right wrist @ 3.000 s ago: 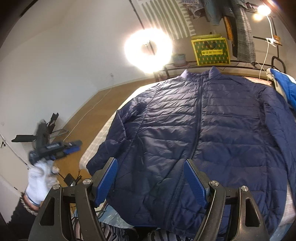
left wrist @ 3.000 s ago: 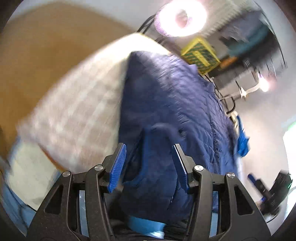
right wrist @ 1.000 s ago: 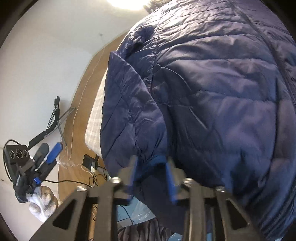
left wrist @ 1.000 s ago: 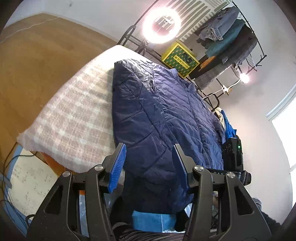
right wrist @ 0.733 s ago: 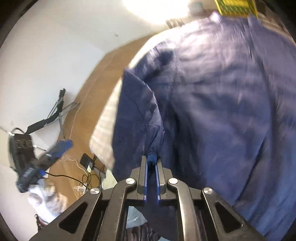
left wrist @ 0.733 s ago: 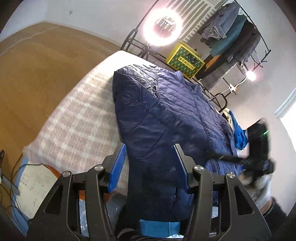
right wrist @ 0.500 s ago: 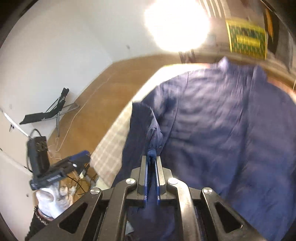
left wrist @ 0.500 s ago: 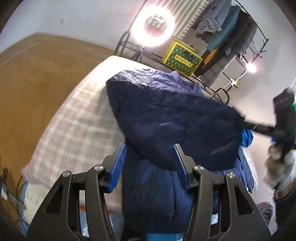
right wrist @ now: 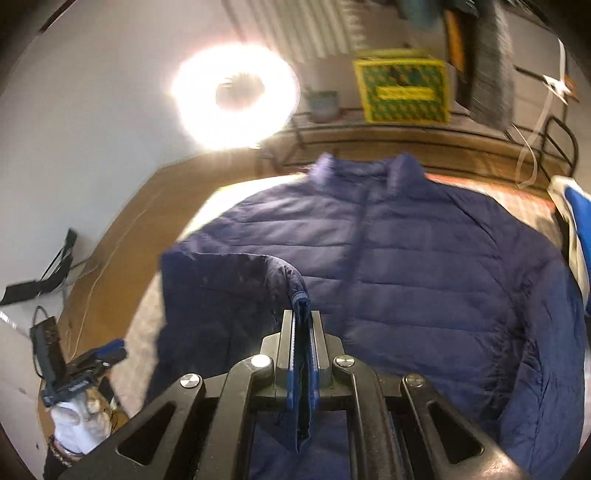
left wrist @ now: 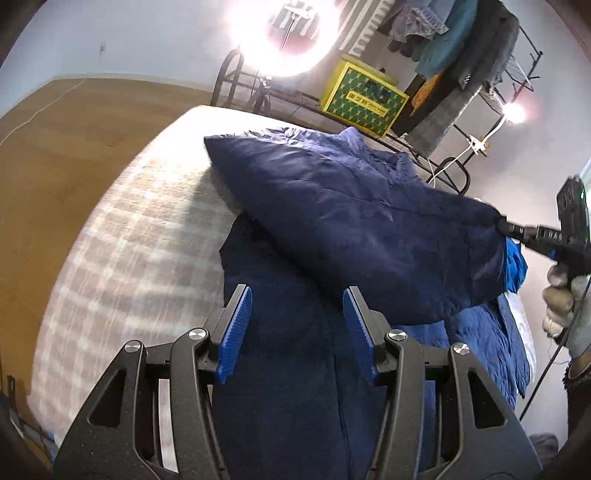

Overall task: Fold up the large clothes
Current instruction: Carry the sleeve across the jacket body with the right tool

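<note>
Left wrist view: left gripper (left wrist: pixel 297 330) spread wide and empty, hovering over the lower front of the navy puffer jacket (left wrist: pixel 288 387) spread on the checked bed cover (left wrist: pixel 122 258). One sleeve (left wrist: pixel 354 236) lifted off the body and drawn across it toward the far side, its cuff end pinched by the right gripper (left wrist: pixel 504 225), held in a gloved right hand (left wrist: pixel 565 306). Beyond the bed, a ring light (left wrist: pixel 284 33), a yellow box (left wrist: pixel 364 96) and a clothes rack (left wrist: pixel 461 55). A bright blue garment (left wrist: pixel 515 266) just beside the jacket's far edge.

Right wrist view: right gripper (right wrist: pixel 303 332) clamped tight on the ribbed cuff (right wrist: pixel 300 297) of the sleeve (right wrist: pixel 221 291), fabric hanging down between the pads. Jacket (right wrist: pixel 424 280) flat, zipped front up, collar (right wrist: pixel 365 166) toward the far edge of the bed. Left gripper (right wrist: pixel 96 356) off to the side, well apart from the cloth, in a gloved left hand (right wrist: pixel 74 421).

Judged handling: light, soft and puffy, springy rather than stiff, with a slick shell likely to slide on itself and to balloon back open after a fold. Best held at firm edges — cuff, hem, shoulder seam — not mid-panel, where only loose shell would bunch. Pressing folds down probably needed.
</note>
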